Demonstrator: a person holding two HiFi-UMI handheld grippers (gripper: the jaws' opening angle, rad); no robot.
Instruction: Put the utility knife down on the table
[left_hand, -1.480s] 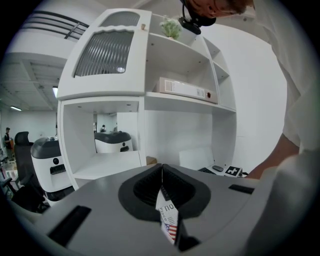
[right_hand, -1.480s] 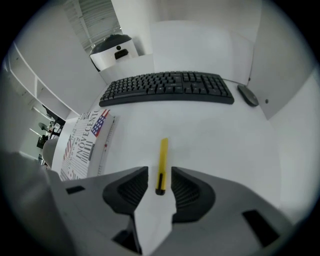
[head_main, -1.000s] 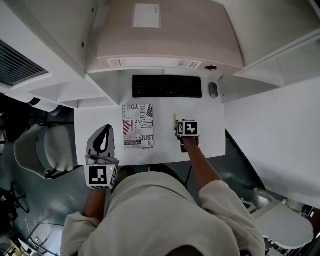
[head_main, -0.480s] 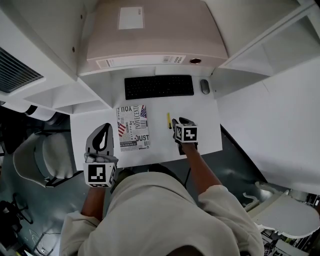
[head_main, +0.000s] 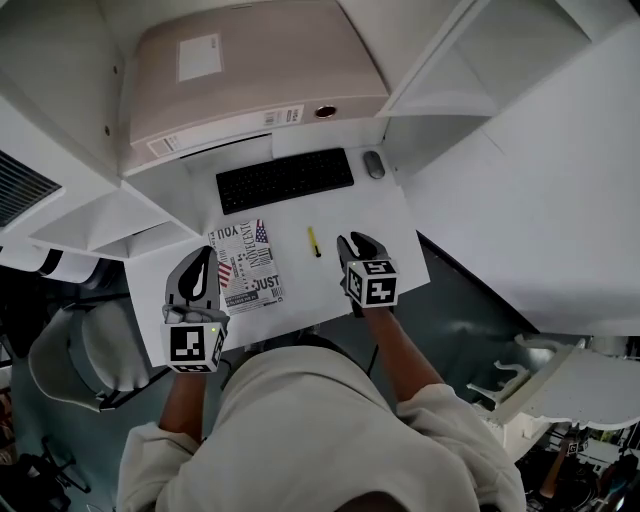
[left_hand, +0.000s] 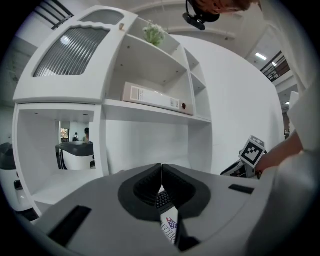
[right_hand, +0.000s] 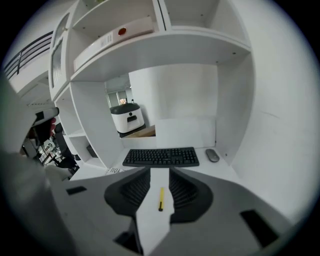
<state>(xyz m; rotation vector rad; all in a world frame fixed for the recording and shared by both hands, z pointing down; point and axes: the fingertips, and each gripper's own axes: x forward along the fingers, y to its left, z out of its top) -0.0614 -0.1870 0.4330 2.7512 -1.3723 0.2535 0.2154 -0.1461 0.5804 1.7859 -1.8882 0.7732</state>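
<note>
The yellow utility knife (head_main: 314, 241) lies flat on the white table (head_main: 375, 215), just left of my right gripper (head_main: 357, 241). In the right gripper view the knife (right_hand: 161, 198) shows through the gap between the jaws, down on the tabletop and untouched. My right gripper (right_hand: 156, 175) is open; its jaws have just been closing a little, with nothing held between them. My left gripper (head_main: 203, 258) hovers over the table's left front edge. Its jaws meet at the tips (left_hand: 161, 172), so it is shut and empty.
A black keyboard (head_main: 285, 180) and a grey mouse (head_main: 373, 164) lie at the back of the table. A printed magazine (head_main: 245, 265) lies beside the left gripper. A beige binder (head_main: 230, 80) rests on the shelf above. A grey chair (head_main: 80, 360) stands lower left.
My right gripper has lifted and drawn back toward me, away from the knife, which stays on the table. The left gripper shifted slightly.
</note>
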